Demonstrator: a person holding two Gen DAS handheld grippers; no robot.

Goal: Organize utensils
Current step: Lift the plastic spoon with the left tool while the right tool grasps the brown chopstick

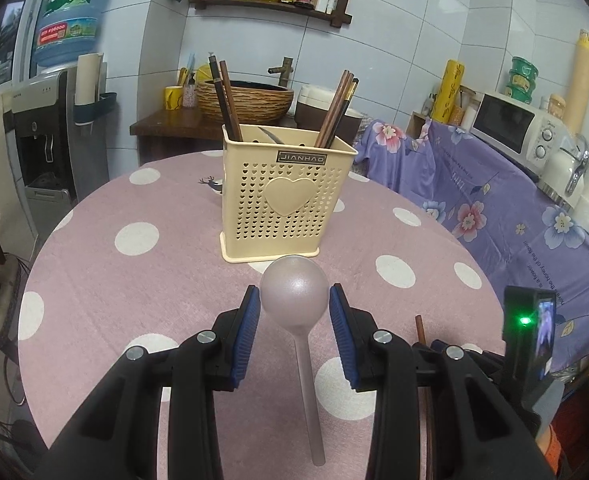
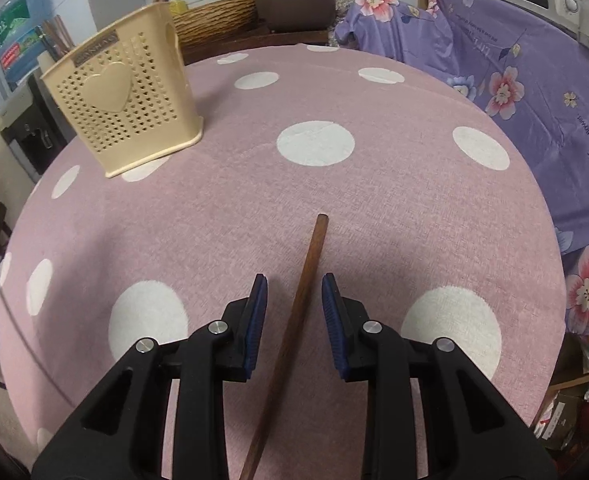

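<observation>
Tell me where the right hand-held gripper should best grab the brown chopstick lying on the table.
Grip the chopstick on its thicker upper part, coming down from above with one pad on each long side. It lies flat on the tablecloth, already running between the right hand-held gripper's open pads, so closing across its width should probably hold it.

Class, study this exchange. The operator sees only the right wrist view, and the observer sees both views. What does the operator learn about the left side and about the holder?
Operator: My right hand-held gripper straddles a chopstick. What is the left one doing?
Observer: The left hand-held gripper is clamped on the bowl of a pink spoon, with the handle pointing back towards the camera.
Operator: Where is there room in the holder?
Observer: From the left wrist view, the stored chopsticks lean at its two ends, and none stand in the middle.
</observation>
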